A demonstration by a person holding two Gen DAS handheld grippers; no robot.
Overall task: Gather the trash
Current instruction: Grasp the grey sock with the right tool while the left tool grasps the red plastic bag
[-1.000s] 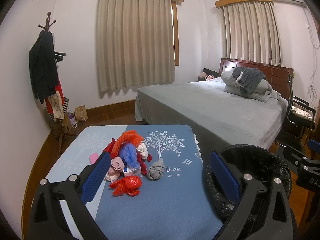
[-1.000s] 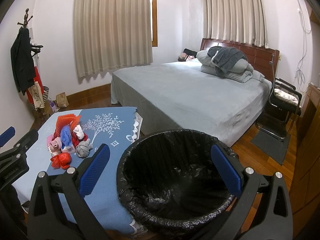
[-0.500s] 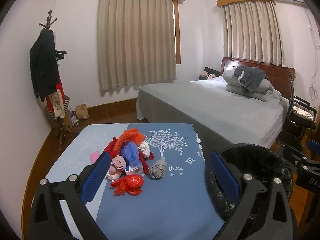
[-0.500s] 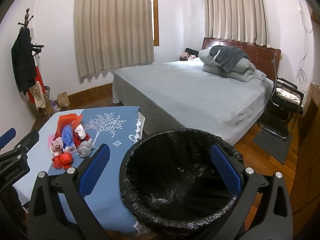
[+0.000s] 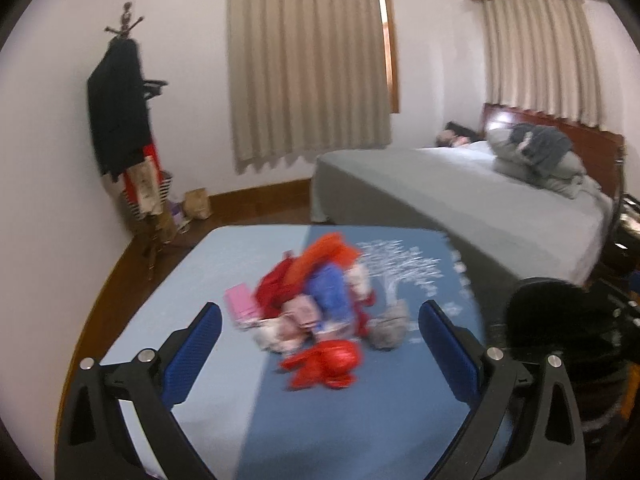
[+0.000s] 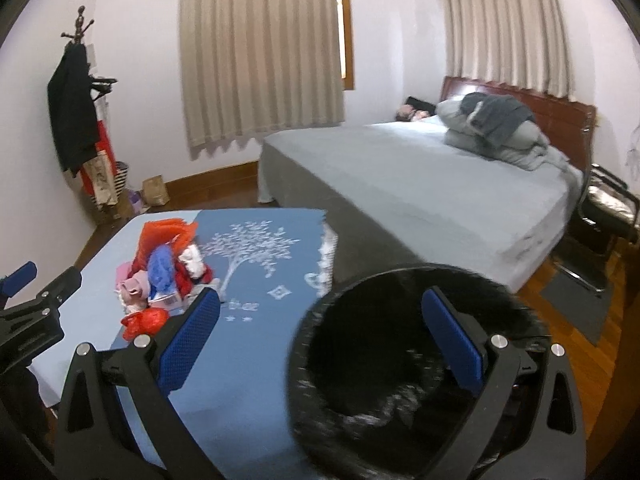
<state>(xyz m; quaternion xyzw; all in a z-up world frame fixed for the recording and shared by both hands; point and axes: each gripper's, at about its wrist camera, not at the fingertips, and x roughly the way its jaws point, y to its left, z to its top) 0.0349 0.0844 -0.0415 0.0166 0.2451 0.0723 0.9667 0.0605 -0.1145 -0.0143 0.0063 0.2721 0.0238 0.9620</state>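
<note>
Table cover (image 5: 360,420): matt blue cloth; bin liner (image 6: 360,400): glossy black plastic film; red wrapper (image 5: 332,362): shiny crinkled plastic; floor (image 6: 560,300): polished wood; curtains (image 6: 260,52): matt beige cloth.

White walls (image 6: 140,60); beige curtains (image 6: 260,52) drawn over two windows; a grey bed (image 6: 420,184) with wooden headboard (image 6: 560,108); coat stand (image 5: 128,120) in the corner; wood floor (image 6: 568,304).
</note>
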